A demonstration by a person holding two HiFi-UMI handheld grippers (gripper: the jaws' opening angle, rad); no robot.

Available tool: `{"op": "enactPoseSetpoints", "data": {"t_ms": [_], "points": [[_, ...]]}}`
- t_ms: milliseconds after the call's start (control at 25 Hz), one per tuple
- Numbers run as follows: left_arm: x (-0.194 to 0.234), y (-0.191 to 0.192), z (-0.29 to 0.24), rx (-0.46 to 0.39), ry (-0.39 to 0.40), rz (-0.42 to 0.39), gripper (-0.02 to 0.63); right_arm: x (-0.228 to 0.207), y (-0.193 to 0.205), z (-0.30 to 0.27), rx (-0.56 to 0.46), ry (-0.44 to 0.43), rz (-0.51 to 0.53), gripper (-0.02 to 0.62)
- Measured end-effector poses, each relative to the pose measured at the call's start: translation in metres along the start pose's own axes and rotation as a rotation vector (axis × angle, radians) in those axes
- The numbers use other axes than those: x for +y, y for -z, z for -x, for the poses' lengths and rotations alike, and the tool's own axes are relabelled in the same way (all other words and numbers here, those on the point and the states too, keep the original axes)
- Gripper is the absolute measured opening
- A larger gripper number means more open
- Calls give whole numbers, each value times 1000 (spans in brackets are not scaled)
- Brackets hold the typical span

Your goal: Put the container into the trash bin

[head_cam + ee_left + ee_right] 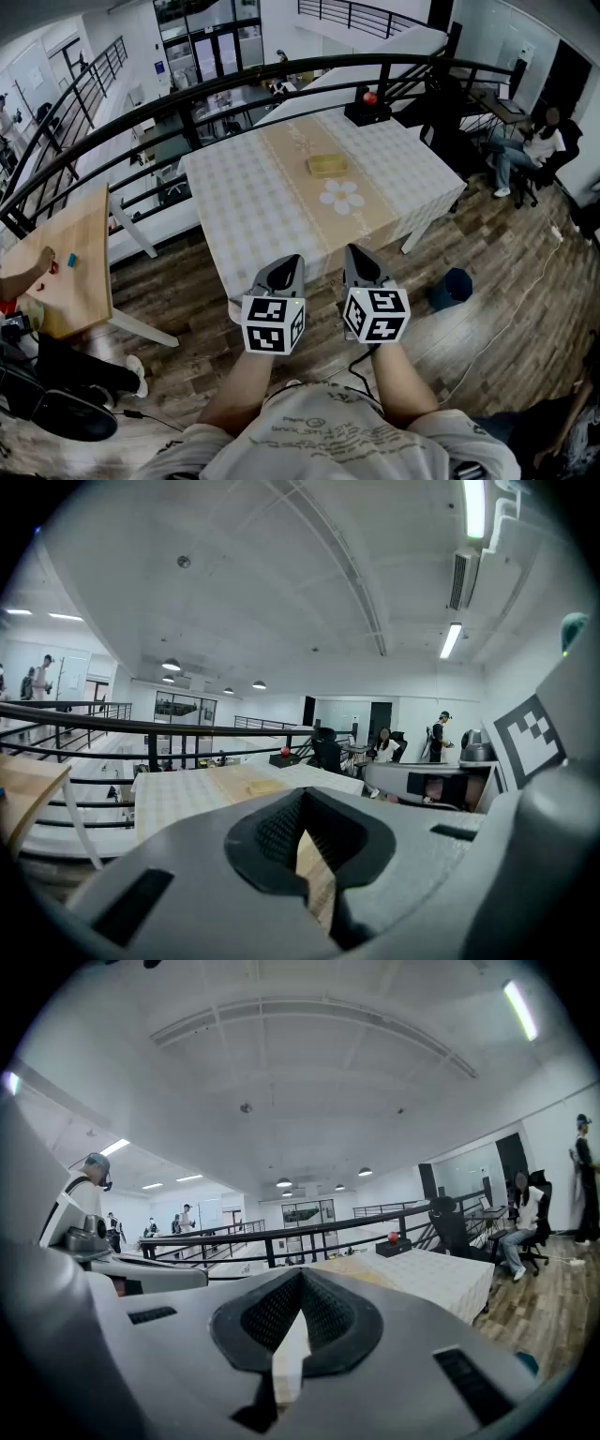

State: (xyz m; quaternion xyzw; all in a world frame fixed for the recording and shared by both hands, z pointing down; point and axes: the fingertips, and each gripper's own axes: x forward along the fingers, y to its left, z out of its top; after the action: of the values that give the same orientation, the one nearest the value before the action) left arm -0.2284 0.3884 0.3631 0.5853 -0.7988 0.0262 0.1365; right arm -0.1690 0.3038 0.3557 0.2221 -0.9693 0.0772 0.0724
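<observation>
A shallow yellowish container [327, 166] lies on the table [244, 202] with the checked cloth, beside a white flower-shaped mat [341, 196]. A dark blue trash bin [452, 287] stands on the wooden floor, right of the table's near corner. My left gripper [292, 260] and right gripper [354, 251] hover side by side in front of the table's near edge, well short of the container. Both are shut with nothing between the jaws. In the left gripper view the container [265, 787] lies far ahead, beyond the closed tips [302, 794]. In the right gripper view the tips [300, 1274] also meet.
A black box with a red ball [369, 97] sits at the table's far edge, against the curved black railing [234, 84]. A wooden table [70, 262] stands to the left. A seated person [530, 150] is at the far right. A cable runs across the floor [525, 300].
</observation>
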Motion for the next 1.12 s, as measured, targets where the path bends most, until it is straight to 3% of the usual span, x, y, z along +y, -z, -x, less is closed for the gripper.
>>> {"op": "enactPoseSetpoints", "data": {"t_ms": [760,1120], "points": [[24,13,-2,26,43,-17,5,24,14,-11,8,2,-23,3],[26,14,-32,47,74,-41,5,2,22,-34,15,26,-58,3]]}}
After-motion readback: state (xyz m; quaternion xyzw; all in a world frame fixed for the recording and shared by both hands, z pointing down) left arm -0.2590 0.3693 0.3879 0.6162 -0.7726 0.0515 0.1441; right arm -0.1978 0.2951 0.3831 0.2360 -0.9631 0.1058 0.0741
